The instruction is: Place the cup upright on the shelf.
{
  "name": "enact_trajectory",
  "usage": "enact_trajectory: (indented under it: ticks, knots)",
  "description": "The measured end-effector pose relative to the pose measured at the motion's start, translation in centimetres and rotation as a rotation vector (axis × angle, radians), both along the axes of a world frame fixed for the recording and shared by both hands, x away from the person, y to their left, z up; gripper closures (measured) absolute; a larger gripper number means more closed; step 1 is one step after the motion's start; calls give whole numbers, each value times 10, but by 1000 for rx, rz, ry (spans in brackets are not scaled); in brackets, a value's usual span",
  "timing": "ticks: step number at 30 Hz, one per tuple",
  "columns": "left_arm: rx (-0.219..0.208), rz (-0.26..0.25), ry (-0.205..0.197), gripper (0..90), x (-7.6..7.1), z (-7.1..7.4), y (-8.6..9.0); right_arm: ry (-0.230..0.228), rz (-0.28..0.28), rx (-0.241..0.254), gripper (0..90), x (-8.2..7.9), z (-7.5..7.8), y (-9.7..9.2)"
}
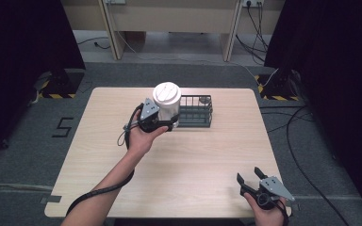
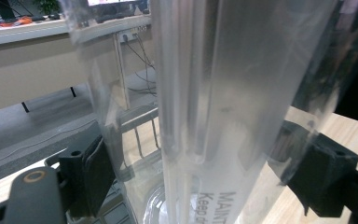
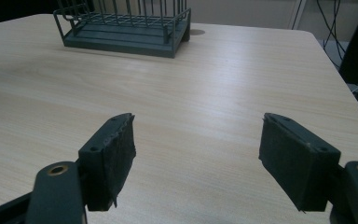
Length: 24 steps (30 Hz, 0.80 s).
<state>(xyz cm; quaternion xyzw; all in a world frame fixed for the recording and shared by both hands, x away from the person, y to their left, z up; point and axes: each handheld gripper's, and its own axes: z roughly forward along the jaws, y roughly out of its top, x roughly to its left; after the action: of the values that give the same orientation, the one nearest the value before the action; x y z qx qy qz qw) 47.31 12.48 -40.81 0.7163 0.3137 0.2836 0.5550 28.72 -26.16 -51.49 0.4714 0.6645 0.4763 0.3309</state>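
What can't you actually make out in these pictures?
- Clear container: whether its base touches the table, hidden by the left gripper in the high view.
- Its printed label: cut off by the left gripper view's bottom edge.
- Wire basket: its near left end sits behind the container.

The jar is showing clear walls and a white lid; the basket is looking dark green, the table pale wood-grained.
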Motion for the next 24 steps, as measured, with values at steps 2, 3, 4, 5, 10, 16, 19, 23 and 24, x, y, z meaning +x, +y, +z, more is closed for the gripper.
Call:
enact_trajectory:
  ticks: [2, 3, 4, 5, 10, 16, 19, 23, 24]
  knots:
    - [3, 3, -3, 179, 3, 1, -1, 0, 0, 0, 273, 0, 0, 0]
    - [4, 3, -4, 179, 4, 2, -2, 0, 0, 1, 273, 0, 0, 0]
    - [5, 5, -4, 179, 5, 2, -3, -1, 1, 1, 272, 0, 0, 0]
    - [5, 5, -4, 179, 7, 3, -4, -1, 1, 4, 272, 0, 0, 0]
    - [5, 11, -2, 179, 13, 5, -7, -2, 1, 1, 272, 0, 0, 0]
    - [19, 18, -6, 179, 21, 7, -13, -2, 0, 4, 272, 0, 0, -1]
    - [17, 21, -3, 179, 25, 7, -15, 0, 1, 6, 272, 0, 0, -1]
    - [18, 24, -1, 179, 30, 7, -19, -1, 1, 5, 272, 0, 0, -1]
    - [18, 25, 1, 179, 32, 7, -20, -2, 1, 5, 272, 0, 0, -1]
